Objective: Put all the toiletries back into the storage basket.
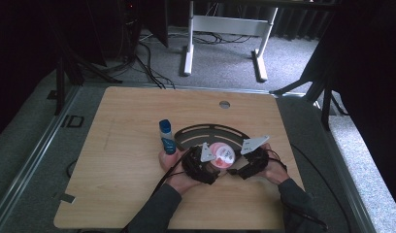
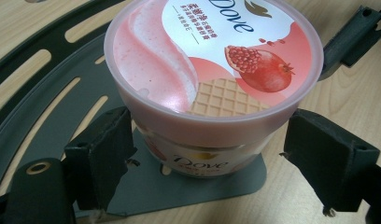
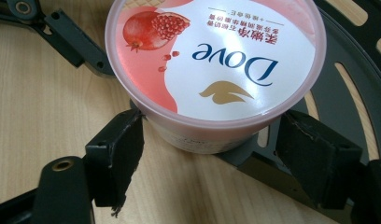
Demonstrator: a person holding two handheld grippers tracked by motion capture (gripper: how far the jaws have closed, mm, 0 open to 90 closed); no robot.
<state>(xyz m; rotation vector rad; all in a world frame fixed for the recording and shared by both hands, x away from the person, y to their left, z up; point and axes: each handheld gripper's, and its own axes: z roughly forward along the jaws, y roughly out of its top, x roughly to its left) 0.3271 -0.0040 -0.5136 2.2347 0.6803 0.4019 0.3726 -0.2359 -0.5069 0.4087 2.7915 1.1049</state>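
Observation:
A pink-lidded Dove jar with a pomegranate label stands upright on a tab of the black slotted plate. My left gripper comes at it from the left and my right gripper from the right. In the left gripper view the jar sits between the open jaws, whose pads flank its lower wall with thin gaps. In the right gripper view the jar also stands between the open jaws. One pad nearly touches the wall under the lid.
A blue-capped bottle stands just left of the plate, close to my left hand. The wooden table has a small round hole near its far edge. The plate's curved arc runs behind the jar.

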